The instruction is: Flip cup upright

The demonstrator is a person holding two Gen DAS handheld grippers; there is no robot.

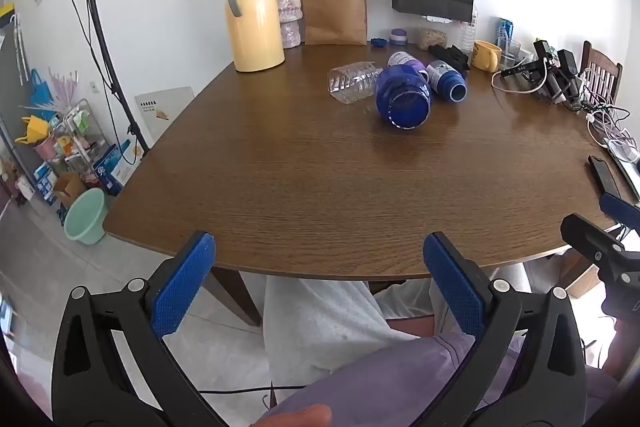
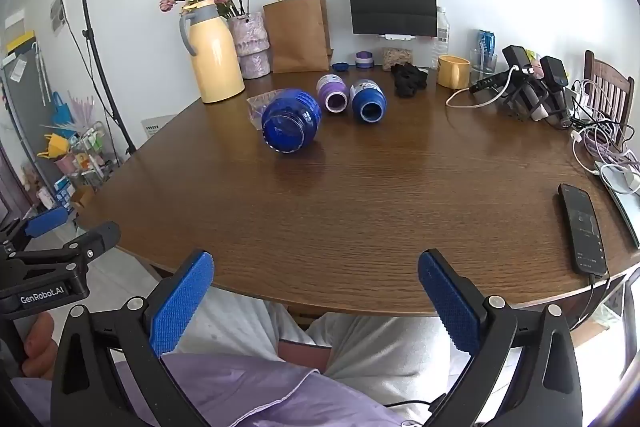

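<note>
A dark blue translucent cup [image 1: 403,97] lies on its side on the brown table [image 1: 320,195], mouth toward me; it also shows in the right wrist view [image 2: 291,121]. Behind it lie a clear plastic cup [image 1: 352,82], a purple bottle [image 2: 333,93] and a blue bottle [image 2: 368,101], all on their sides. My left gripper [image 1: 318,283] is open and empty, held off the table's near edge. My right gripper [image 2: 316,301] is open and empty, also short of the near edge. Both are far from the cups.
A yellow thermos jug [image 1: 252,17], flower vase [image 1: 289,13], paper bags [image 1: 334,7] and a yellow mug [image 2: 453,71] stand along the back. Cables and chargers [image 2: 528,87] and a phone [image 2: 582,229] lie at the right. My lap is below the table edge.
</note>
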